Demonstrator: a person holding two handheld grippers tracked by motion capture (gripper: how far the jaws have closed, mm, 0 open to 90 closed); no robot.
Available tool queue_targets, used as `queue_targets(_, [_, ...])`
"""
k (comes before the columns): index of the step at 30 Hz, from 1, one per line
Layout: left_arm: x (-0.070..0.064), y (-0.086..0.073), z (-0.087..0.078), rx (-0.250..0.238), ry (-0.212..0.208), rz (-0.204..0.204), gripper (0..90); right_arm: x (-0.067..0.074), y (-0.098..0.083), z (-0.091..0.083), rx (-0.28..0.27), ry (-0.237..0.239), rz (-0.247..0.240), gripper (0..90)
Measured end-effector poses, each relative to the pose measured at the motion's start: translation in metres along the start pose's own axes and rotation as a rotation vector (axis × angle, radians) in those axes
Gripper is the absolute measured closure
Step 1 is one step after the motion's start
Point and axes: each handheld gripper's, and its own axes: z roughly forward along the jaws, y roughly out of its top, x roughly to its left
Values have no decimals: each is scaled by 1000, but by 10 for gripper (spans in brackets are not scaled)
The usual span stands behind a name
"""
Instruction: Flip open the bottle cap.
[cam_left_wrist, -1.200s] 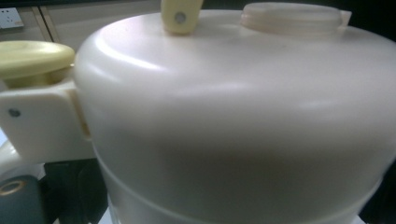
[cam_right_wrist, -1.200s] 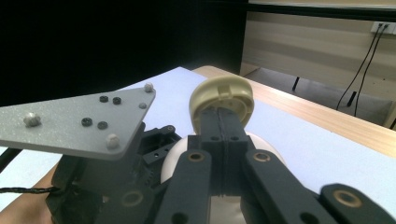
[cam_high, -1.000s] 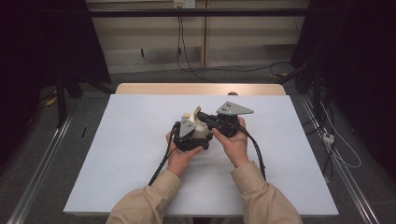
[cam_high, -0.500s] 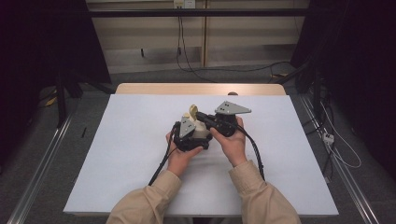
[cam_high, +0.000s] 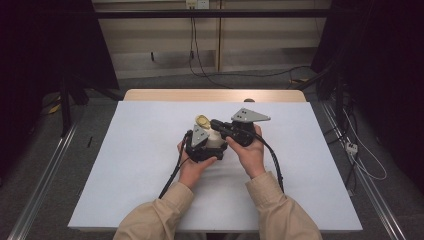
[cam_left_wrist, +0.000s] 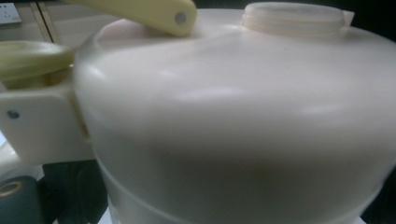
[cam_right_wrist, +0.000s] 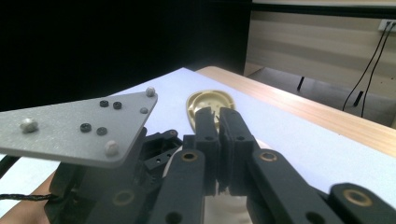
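A cream plastic container stands at the middle of the white table, between both hands. In the left gripper view the container is very close, with a pale yellow handle across its top and a hinged yellow lid flipped up at its side. My left gripper is shut on the container's body, its jaws mostly hidden. My right gripper reaches in from the right. Its jaws have just been opening and stand a thin slit apart, tips at the yellow lid; nothing shows between the pads.
A white sheet covers the table up to a bare wooden strip at the far edge. Cables trail from both grippers along the forearms toward the near edge. A grey three-cornered plate tops the right gripper. Dark floor and rails lie on both sides.
The yellow lid looks slightly more tipped back than a second ago. Both hands and the container have stayed in place.
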Motion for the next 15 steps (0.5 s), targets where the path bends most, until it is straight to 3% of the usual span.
queue_targets(3, [0,0,-1,13,5,-6,43,-1,-1,-2,-2,-5,-5,794])
queue_targets(8, [1,0,-4,36,-2,22,37,-1,-4,-6,-4,-10,-1,656])
queue_targets(15, [2,-1,-8,64,-11,5,37,-2,-7,-13,-12,3,26,463])
